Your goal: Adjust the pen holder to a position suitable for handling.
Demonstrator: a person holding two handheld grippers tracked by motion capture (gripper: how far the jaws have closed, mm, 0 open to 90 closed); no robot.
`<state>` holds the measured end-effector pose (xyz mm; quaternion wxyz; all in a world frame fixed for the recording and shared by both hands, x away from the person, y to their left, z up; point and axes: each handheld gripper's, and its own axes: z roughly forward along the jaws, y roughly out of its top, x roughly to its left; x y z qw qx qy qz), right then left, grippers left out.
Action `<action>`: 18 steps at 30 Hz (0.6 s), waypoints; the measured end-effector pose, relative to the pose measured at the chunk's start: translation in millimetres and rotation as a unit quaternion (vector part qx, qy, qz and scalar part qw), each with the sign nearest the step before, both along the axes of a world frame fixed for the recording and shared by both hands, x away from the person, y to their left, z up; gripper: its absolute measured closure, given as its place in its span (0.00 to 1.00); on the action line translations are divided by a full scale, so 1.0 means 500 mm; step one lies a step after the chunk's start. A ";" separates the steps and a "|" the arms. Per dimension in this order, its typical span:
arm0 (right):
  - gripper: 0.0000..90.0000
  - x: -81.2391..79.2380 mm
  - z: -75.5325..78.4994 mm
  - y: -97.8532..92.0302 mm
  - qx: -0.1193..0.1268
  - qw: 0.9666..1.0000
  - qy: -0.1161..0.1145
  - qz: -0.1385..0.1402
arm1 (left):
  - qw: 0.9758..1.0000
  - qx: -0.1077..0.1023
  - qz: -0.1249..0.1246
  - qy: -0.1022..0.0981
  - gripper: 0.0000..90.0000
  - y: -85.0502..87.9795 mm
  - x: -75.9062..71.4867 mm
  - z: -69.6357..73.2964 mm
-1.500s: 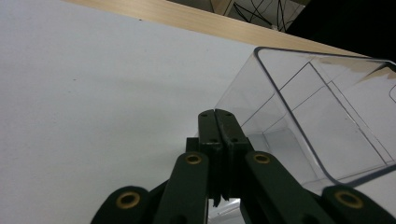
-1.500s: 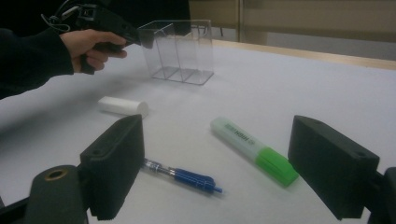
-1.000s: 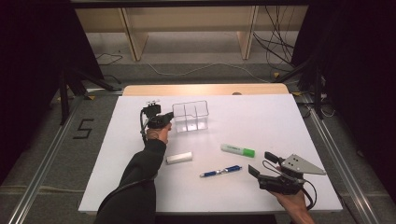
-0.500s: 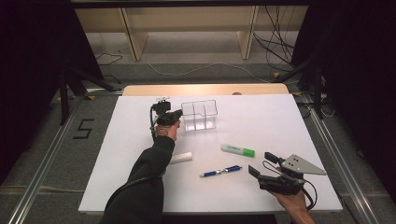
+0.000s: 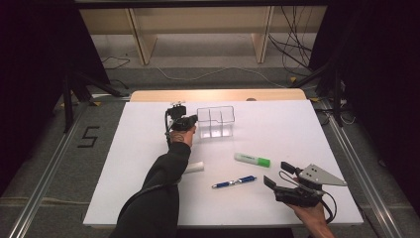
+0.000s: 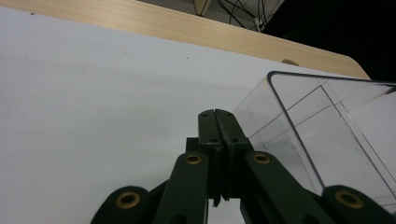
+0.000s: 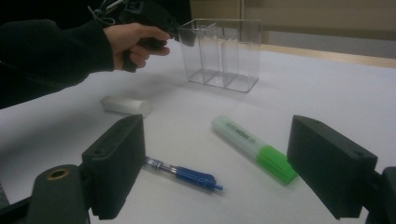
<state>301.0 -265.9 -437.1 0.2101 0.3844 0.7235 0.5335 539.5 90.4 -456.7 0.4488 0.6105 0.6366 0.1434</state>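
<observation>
My left gripper (image 5: pixel 190 119) is far out on the white board, its jaws shut with nothing between them. In the left gripper view its closed tips (image 6: pixel 218 115) sit just beside the left wall of a clear divided box (image 6: pixel 327 135); whether they touch I cannot tell. The box (image 5: pixel 215 121) stands upright near the back of the board. My right gripper (image 5: pixel 278 174) rests at the front right, open and empty. Ahead of its wide jaws (image 7: pixel 217 140) lie a blue pen (image 7: pixel 187 175) and a green highlighter (image 7: pixel 254 147).
A short white cylinder (image 5: pixel 195 167) lies beside my left sleeve, also seen in the right gripper view (image 7: pixel 125 105). The pen (image 5: pixel 234 182) and highlighter (image 5: pixel 252 159) lie mid-board. A wooden strip (image 5: pixel 218 94) borders the far edge; metal rails run along both sides.
My left hand has slid to the right, bringing its shut gripper up to the box's left wall. The right gripper and the loose items have stayed put.
</observation>
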 end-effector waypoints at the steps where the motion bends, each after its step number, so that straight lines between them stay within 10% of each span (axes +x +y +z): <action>1: 0.23 0.000 0.000 0.000 0.000 1.000 0.000 0.000 | 1.000 0.001 0.000 0.001 0.99 -0.001 0.001 0.000; 9: 0.23 0.000 0.000 0.000 -0.001 1.000 0.000 0.000 | 1.000 0.000 0.003 -0.004 0.99 -0.002 0.002 0.002; 18: 0.23 0.001 -0.002 0.000 -0.001 1.000 0.001 -0.001 | 1.000 0.012 0.008 -0.019 0.87 0.079 -0.029 0.032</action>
